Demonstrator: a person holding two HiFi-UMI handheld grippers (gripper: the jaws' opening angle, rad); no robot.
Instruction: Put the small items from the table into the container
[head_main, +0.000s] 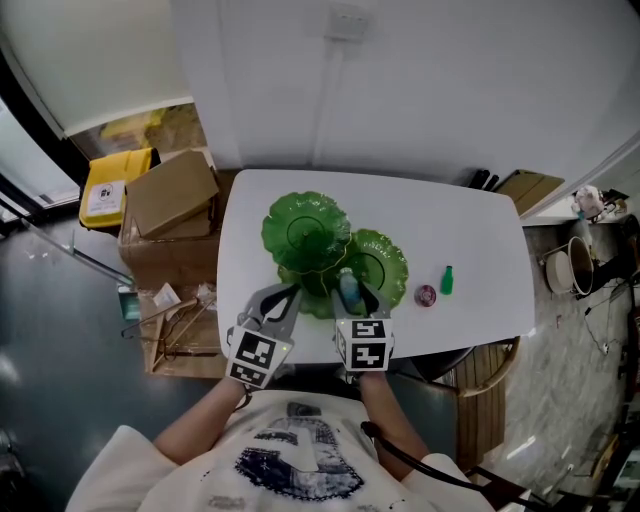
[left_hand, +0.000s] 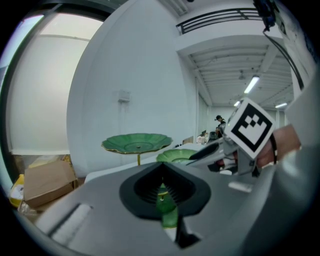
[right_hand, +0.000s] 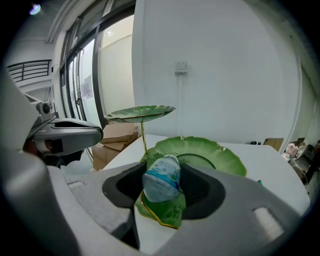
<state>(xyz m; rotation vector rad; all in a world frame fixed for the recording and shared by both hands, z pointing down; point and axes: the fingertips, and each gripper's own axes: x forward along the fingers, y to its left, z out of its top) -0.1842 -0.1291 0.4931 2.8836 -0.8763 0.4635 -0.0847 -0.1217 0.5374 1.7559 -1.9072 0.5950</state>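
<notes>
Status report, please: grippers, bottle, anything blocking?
Right gripper shut on bottle, above lowest dish. Left gripper alongside, jaws narrow, grip unclear. Path to dish looks clear.

Nothing legible: the label on the bottle (right_hand: 161, 180) and the sticker on the yellow box (head_main: 105, 190) blur.

One white table (head_main: 470, 225) is carrying three green plates: a top plate (head_main: 305, 230) toward 11 o'clock, a middle plate (head_main: 385, 262) at centre and a bottom plate (head_main: 316, 304) toward 7 o'clock. One clear bottle (head_main: 349, 290) is showing at 6 o'clock. One green bottle (head_main: 447, 281) and one red round item (head_main: 426, 295) are lying toward 4 o'clock. Two cardboard boxes are sitting out at 9 o'clock, an upper box (head_main: 175, 190) on a lower box (head_main: 170, 268).
</notes>
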